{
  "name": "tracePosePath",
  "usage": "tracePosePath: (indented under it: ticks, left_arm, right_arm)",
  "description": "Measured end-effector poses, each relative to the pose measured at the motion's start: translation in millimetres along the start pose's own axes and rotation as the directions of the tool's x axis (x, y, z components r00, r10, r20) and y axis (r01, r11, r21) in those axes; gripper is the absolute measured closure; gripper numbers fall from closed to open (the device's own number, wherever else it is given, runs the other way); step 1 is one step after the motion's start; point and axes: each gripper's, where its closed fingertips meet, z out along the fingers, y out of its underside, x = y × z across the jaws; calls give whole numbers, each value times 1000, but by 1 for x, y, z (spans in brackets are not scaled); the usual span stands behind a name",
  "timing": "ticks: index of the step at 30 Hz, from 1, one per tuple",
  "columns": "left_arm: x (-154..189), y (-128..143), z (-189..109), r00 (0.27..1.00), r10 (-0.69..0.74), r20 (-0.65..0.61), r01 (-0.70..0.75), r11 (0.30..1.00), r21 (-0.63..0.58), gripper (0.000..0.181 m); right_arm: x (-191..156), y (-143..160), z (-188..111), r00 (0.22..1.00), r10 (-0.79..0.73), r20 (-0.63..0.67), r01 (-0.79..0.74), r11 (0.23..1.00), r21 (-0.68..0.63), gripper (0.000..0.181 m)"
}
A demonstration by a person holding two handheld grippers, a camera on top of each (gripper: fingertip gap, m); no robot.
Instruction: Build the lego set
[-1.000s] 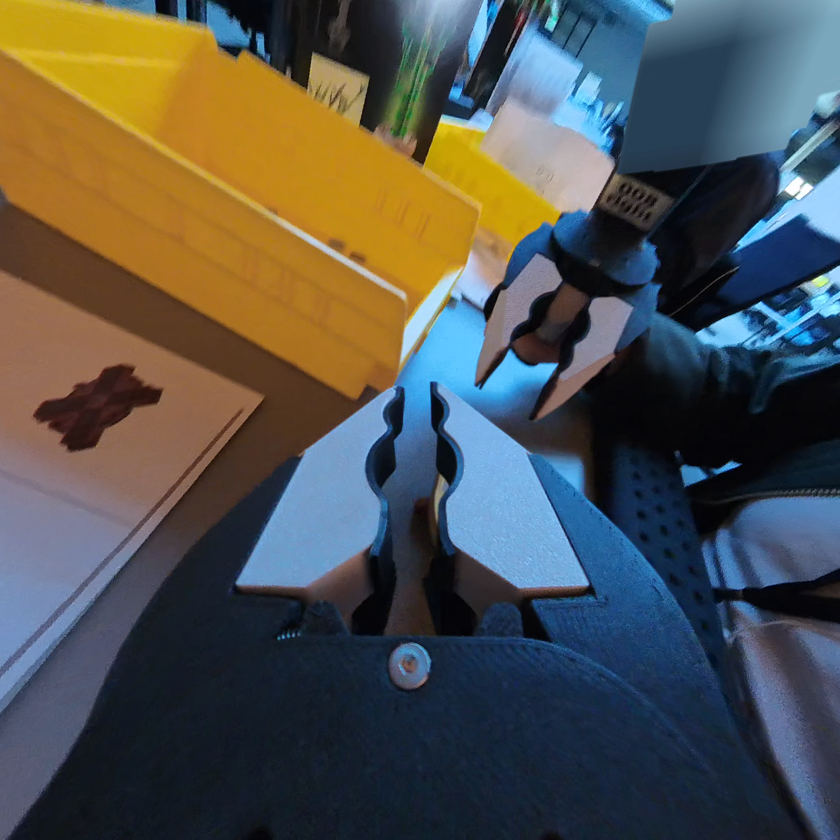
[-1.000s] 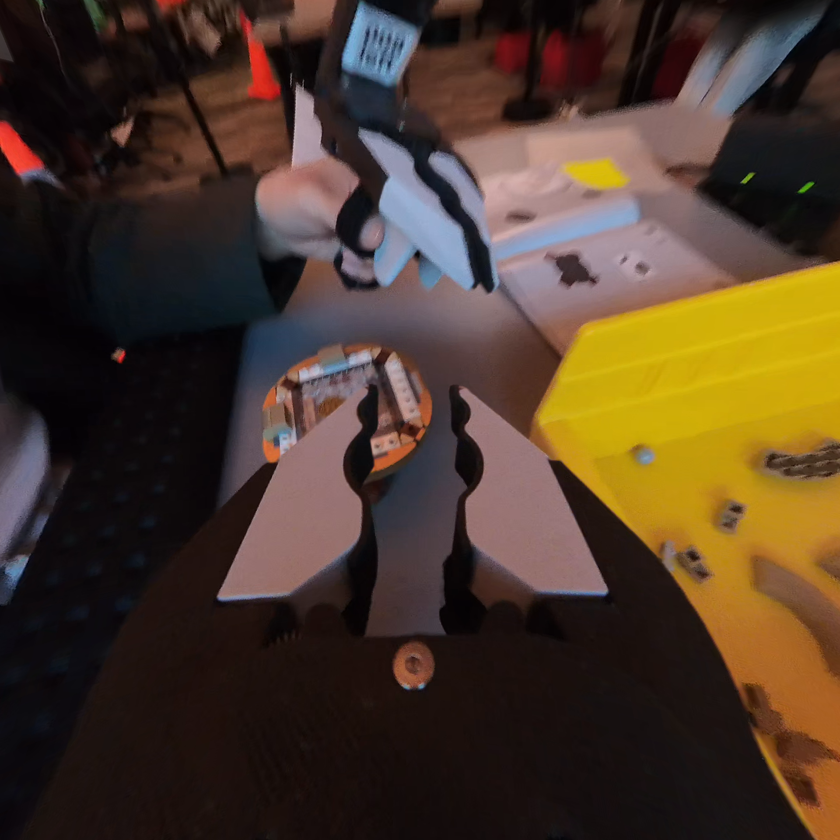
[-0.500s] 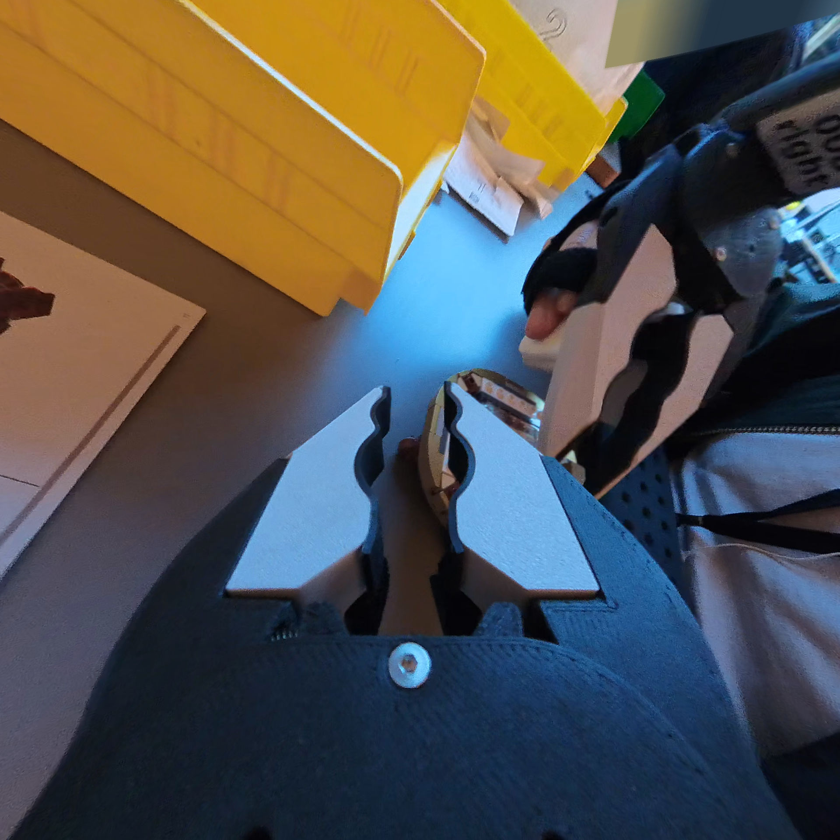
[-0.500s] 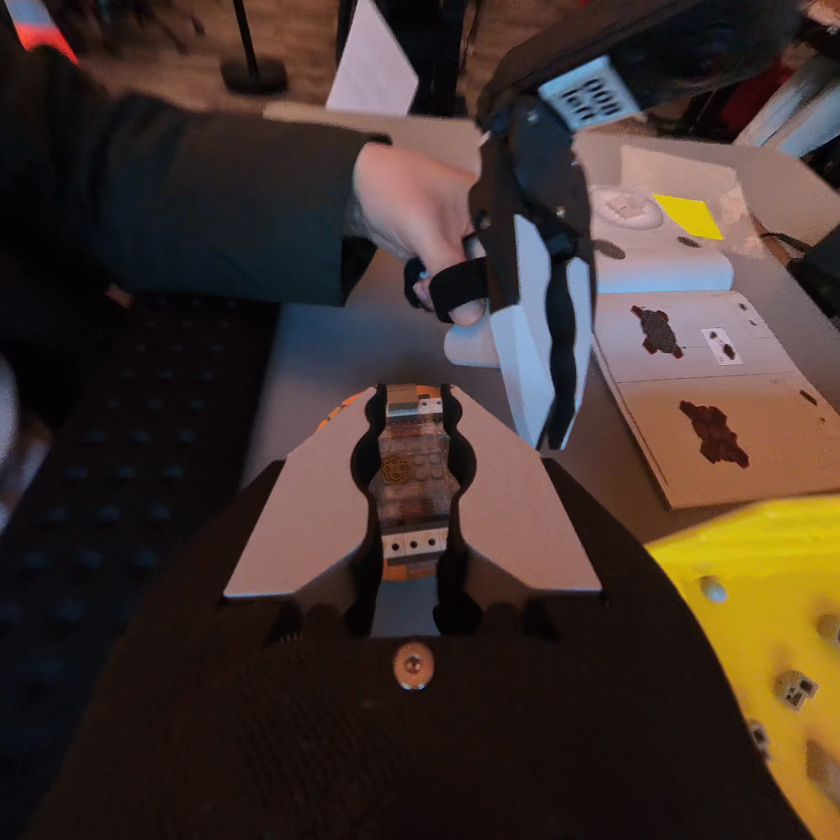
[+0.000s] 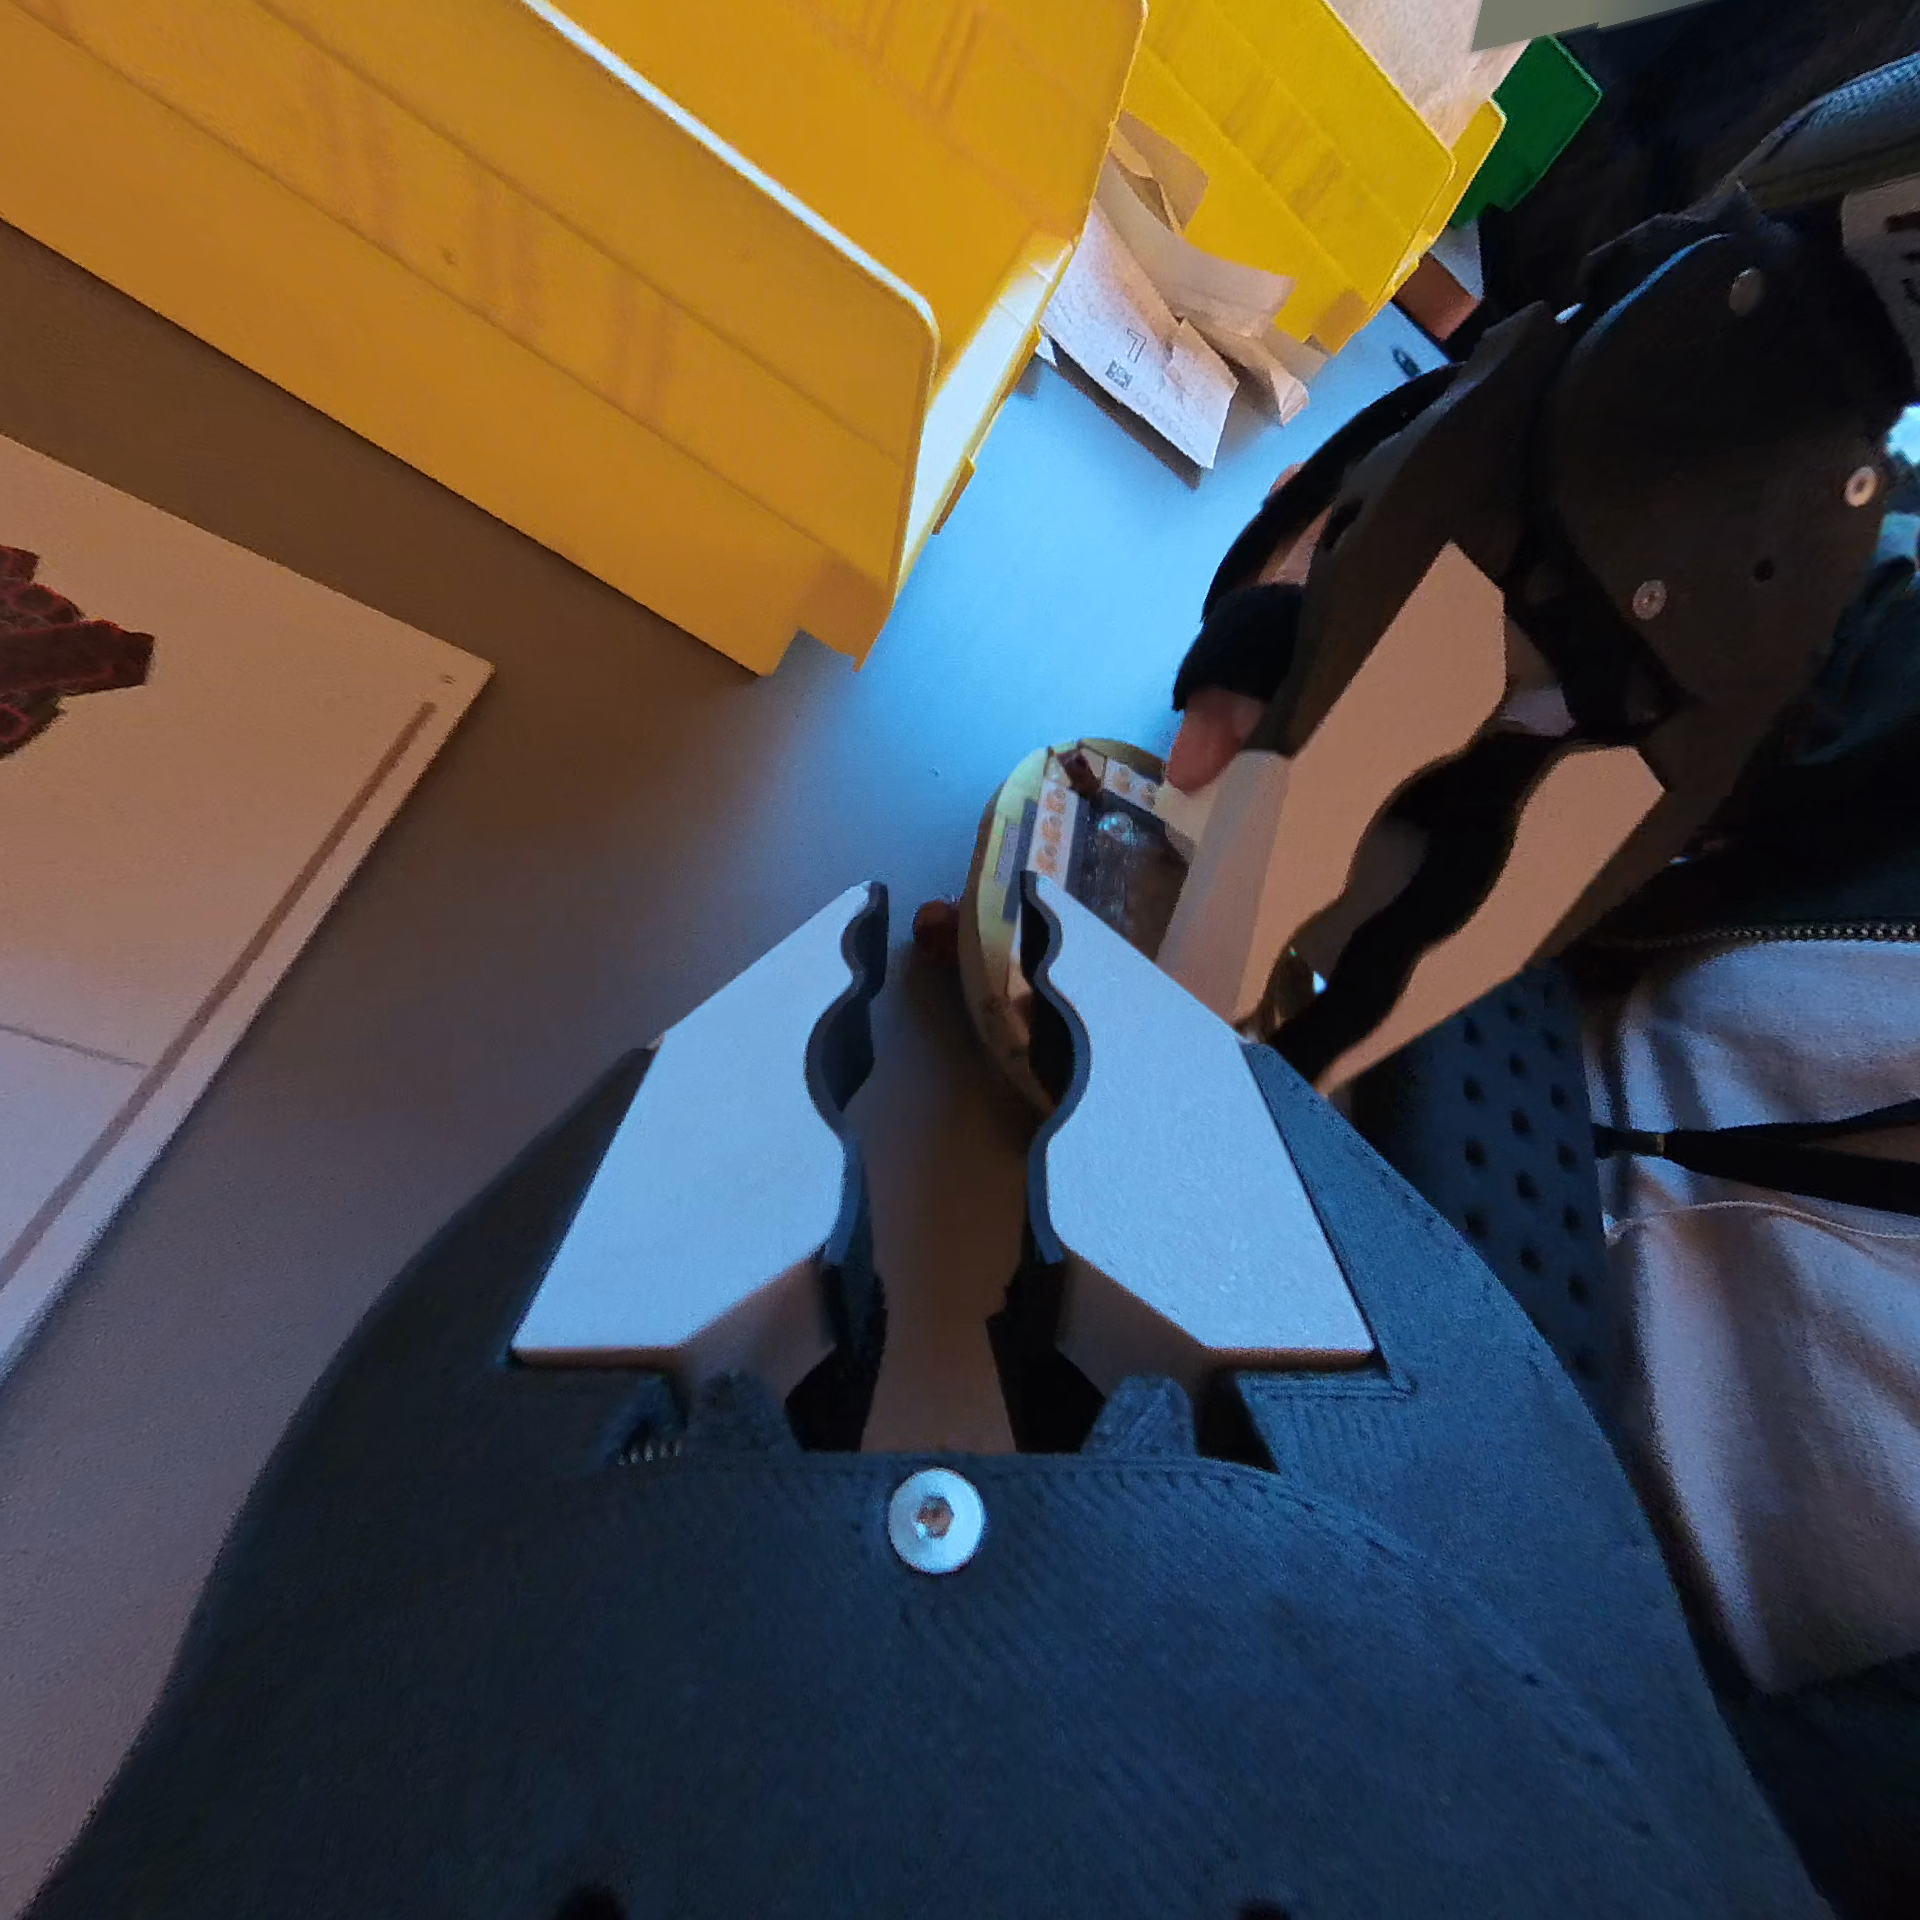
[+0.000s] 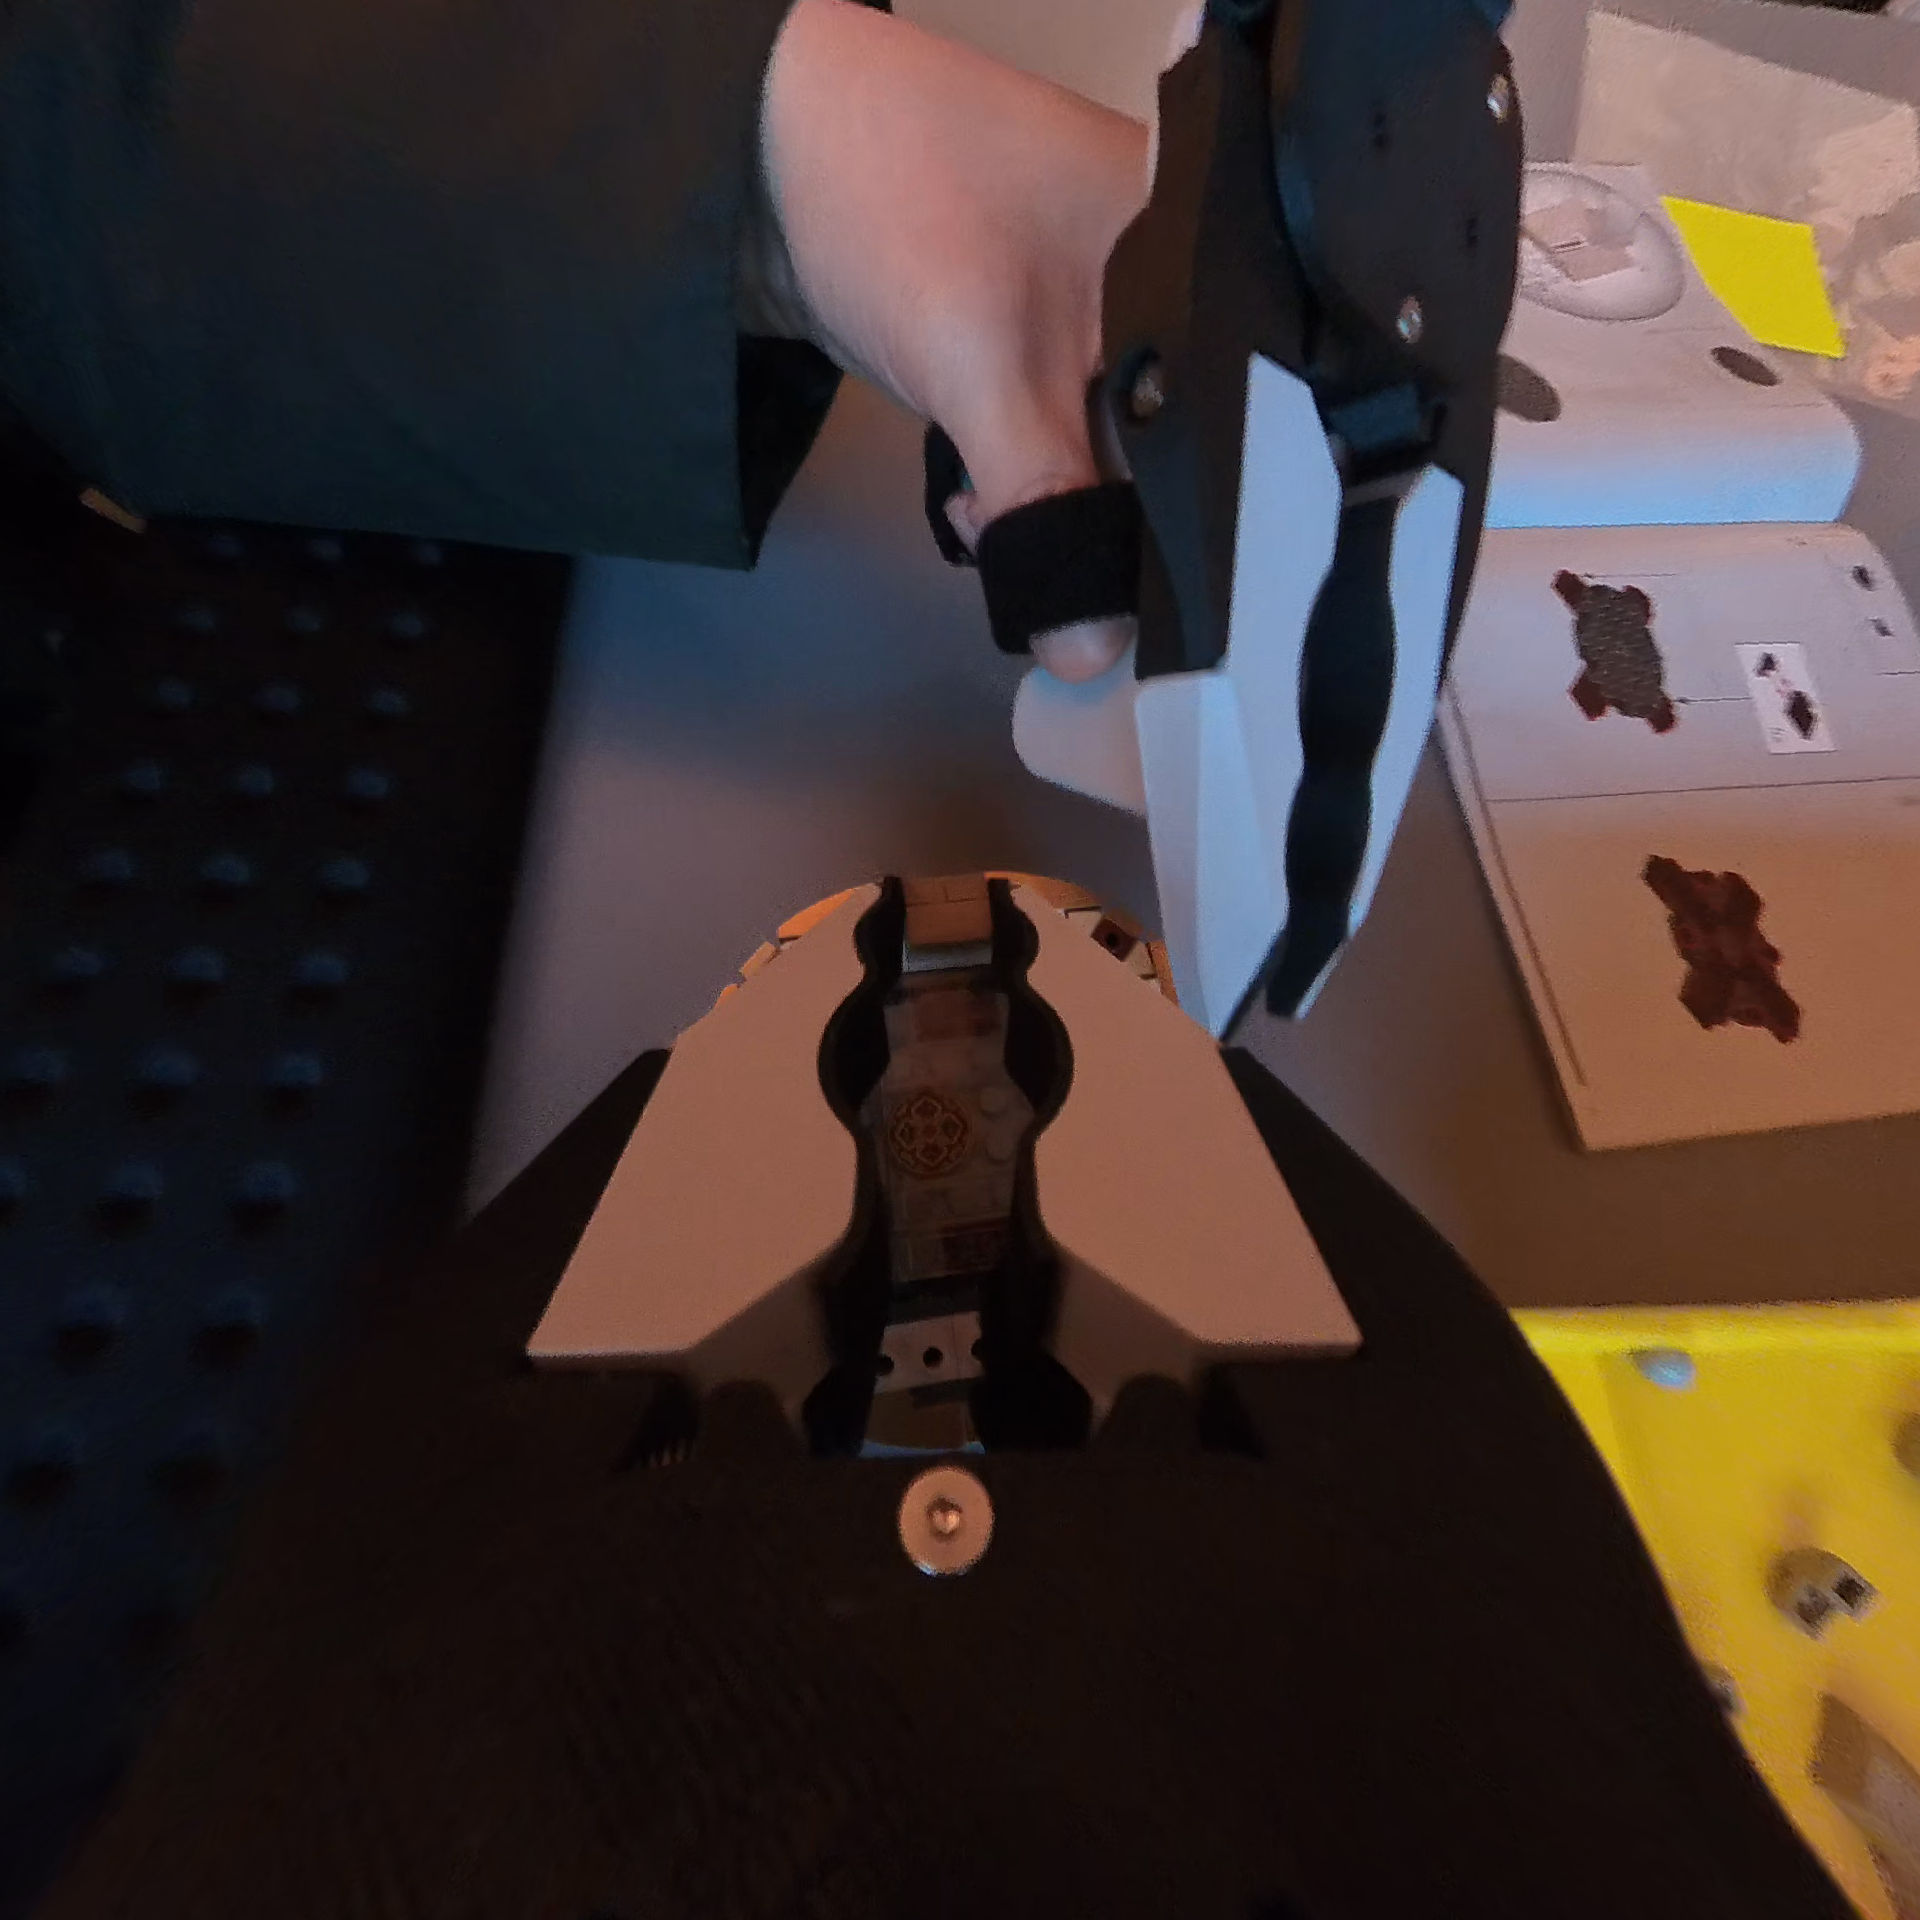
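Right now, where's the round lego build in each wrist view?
Left wrist view: round lego build sits right of centre, just beyond the left gripper, partly behind its right finger.
Right wrist view: it lies centre frame under the right gripper, seen through the gap between the fingers.
Shared landmark: the open instruction booklet, far left in the left view, right edge in the right view.

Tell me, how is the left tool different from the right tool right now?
The left tool points low along the table, beside the round lego model; the right tool points down over the model, which shows between its fingers. The left tool holds nothing; whether the right tool grips the model is unclear. Both are black with pale fingers.
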Motion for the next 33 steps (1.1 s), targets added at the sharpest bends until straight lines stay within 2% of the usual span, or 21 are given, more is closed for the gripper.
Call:
tracePosePath:
  ticks: [2, 4, 7, 10, 13, 15, 21, 28, 29, 30, 31, 33]
  left_arm:
    - [-1, -6, -9, 1000, 10, 0, -10, 999, 43, 155]
    - [4, -10, -18, 998, 53, -30, -50, 995, 91, 145]
    - [17, -9, -24, 973, 226, -41, -219, 967, 130, 135]
    - [31, -9, -15, 918, 397, -8, -391, 907, 155, 131]
    - [43, -1, 0, 885, 465, -33, -458, 881, 121, 138]
    - [40, 8, 9, 878, 478, -30, -476, 877, 71, 138]
    - [42, 7, 13, 869, 493, -35, -484, 863, 141, 141]
    - [41, 9, 15, 863, 506, 5, -502, 856, 121, 148]
    - [37, 12, 16, 872, 489, 8, -487, 867, 101, 159]
    - [34, 11, 16, 879, 476, 18, -475, 874, 98, 173]
    - [36, 12, 17, 878, 478, 0, -476, 874, 98, 180]
    - [40, 14, 16, 876, 481, -36, -475, 874, 103, 172]
  right_arm:
    - [9, 4, -7, 999, 27, -25, -26, 1000, 7, 167]
    - [19, 8, -14, 995, 87, -44, -86, 996, 29, 167]
    - [31, 12, -21, 986, 158, -62, -154, 987, 52, 168]
    - [33, 13, -23, 984, 164, -72, -160, 985, 57, 168]
    - [33, 14, -22, 987, 141, -84, -137, 989, 50, 167]
    - [31, 14, -22, 988, 128, -86, -124, 991, 49, 167]
    - [27, 13, -23, 992, 113, -58, -109, 992, 64, 167]
    - [26, 11, -26, 987, 161, 5, -161, 979, 122, 169]
    - [25, 5, -28, 986, 165, 22, -166, 971, 173, 168]
    - [25, -13, -39, 980, 192, 61, -201, 935, 292, 168]
    - [26, -29, -52, 966, 233, 108, -257, 891, 375, 169]
    - [38, -34, -66, 976, 216, 32, -211, 894, 396, 168]
